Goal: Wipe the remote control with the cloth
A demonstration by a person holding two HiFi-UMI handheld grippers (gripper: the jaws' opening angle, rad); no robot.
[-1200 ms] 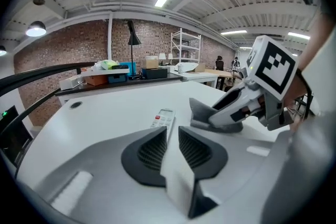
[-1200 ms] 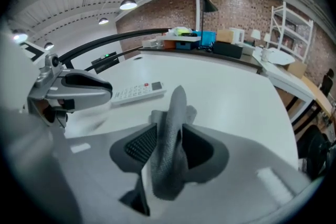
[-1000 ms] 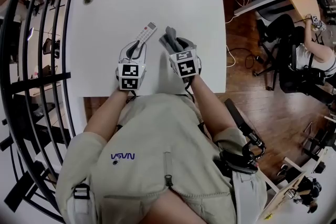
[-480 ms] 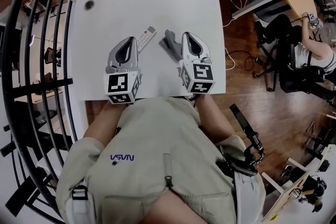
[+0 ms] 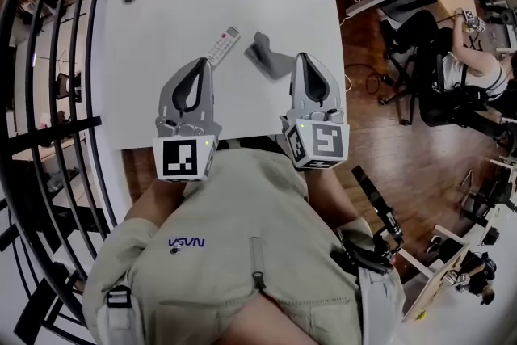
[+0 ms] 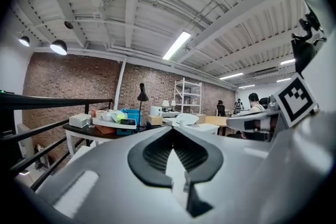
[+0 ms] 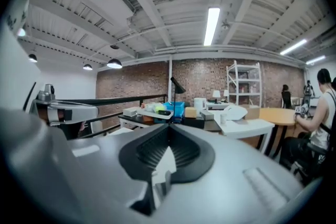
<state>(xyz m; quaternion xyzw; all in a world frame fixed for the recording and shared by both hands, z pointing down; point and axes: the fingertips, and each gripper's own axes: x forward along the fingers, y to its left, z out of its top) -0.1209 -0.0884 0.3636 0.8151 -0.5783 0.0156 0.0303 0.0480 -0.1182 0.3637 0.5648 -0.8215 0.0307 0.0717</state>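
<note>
White table (image 5: 145, 93) carries both task items. Remote control (image 5: 224, 44) lies flat and slantwise about mid-surface, a little toward the left edge. Grey cloth (image 5: 269, 59), crumpled, lies just to its right, toward the right edge; a bare strip separates them, no contact. Left gripper (image 5: 199, 62) and right gripper (image 5: 307, 59) are held above the near edge, pointing roughly level out into the room. Each gripper view shows its jaws pressed together with nothing between them, only the far brick wall and desks beyond. Neither tool touches cloth or remote. Cannot tell from these views whether the remote has been wiped; both items are simply free on the table. Judgement, if wiping remains: spread the right jaws first, come down on a raised fold of the cloth and pinch enough fabric to form a pad. Pin the remote near one end with the left tool so it does not skid, then stroke along its length. Risk: a light remote slides on the smooth top if it is not held.
</note>
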